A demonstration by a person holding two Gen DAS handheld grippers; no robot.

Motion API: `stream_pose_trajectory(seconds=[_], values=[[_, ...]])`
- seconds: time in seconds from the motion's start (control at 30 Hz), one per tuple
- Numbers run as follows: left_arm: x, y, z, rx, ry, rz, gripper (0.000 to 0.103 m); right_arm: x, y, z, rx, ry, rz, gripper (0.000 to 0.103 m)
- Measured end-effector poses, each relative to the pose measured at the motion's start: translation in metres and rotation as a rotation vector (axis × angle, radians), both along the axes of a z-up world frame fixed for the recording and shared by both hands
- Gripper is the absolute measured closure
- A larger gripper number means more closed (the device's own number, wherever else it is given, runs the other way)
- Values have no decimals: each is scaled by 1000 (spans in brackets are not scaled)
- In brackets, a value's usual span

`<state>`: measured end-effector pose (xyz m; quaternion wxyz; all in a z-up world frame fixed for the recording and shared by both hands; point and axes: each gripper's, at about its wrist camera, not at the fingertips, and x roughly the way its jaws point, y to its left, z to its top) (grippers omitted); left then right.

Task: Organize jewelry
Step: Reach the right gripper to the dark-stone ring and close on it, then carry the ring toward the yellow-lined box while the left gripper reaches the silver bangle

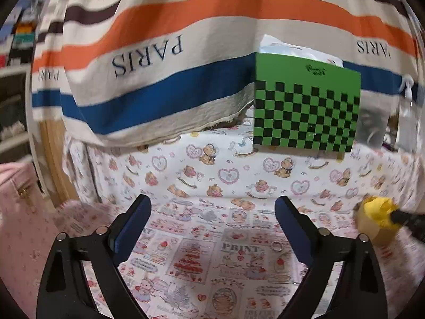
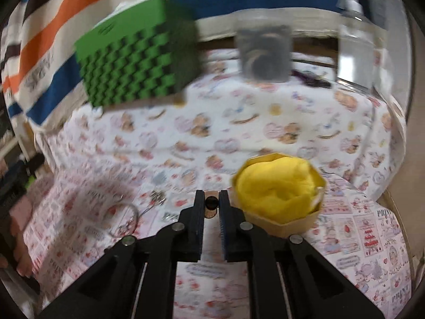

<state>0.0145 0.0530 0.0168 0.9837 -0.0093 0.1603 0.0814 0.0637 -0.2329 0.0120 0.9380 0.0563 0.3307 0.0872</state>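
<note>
Jewelry sits pinched between the right gripper's (image 2: 211, 204) pressed-together jaws: a small round piece, coppery with a dark centre, too blurred to name. It is held up off the patterned cloth (image 2: 265, 122). Just to its right, almost touching the right finger, stands the tan paper box (image 2: 292, 223) lined with yellow tissue (image 2: 279, 186), its mouth facing up. The coming move likely turns on this: the box lies a short way right of and slightly beyond the held piece, so a small sideways carry would bring it over the tissue. The right hand is much the nearer to the box.

Left of that gripper, loose pieces lie on the cloth: a large thin hoop (image 2: 127, 218) and a small sparkly cluster (image 2: 158, 196).

The left gripper (image 1: 212, 228) stands spread wide with nothing between its fingers, low over the cloth. A small ring (image 1: 276, 246) lies just inside its right finger, and the box shows only at the far right edge of this view, well apart from the left jaws.

Further back stands a green checkered box (image 1: 305, 106), sharp in the left view and smeared in the right. Only the right view shows the hoop, the pinched piece, and a grey square object (image 2: 263, 53) at the back
</note>
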Motion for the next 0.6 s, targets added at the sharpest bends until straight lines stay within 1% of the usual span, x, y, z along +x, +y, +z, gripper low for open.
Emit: stream_pose_trajectory(seconds=[0.03, 0.07, 0.13, 0.23, 0.3, 0.37, 0.4, 0.47, 0.5, 0.6], values=[[0, -6, -1, 32, -6, -6, 13, 0, -7, 0, -1, -8, -11, 94], [0, -11, -3, 60, -4, -23, 16, 0, -14, 0, -22, -22, -44, 94], [0, -20, -6, 81, 4, -64, 19, 4, -18, 0, -48, -33, -89, 94], [3, -33, -11, 114, 37, -142, 19, 5, -32, 2, -4, -28, -101, 94], [7, -43, -15, 119, 79, -201, 21, 6, -36, 1, 6, -24, -110, 94], [10, -52, -21, 105, 109, -222, 22, 7, -38, 1, 14, -21, -107, 94], [13, -60, -24, 119, 127, -228, 22, 7, -38, 1, 16, -18, -103, 94], [17, -75, -30, 168, 161, -272, 24, 6, -38, 0, 14, -18, -102, 94], [19, -80, -32, 174, 178, -293, 24, 6, -38, 0, 15, -17, -103, 94], [35, -88, -41, 149, 291, -376, 24, 7, -38, -1, 6, -13, -110, 94]])
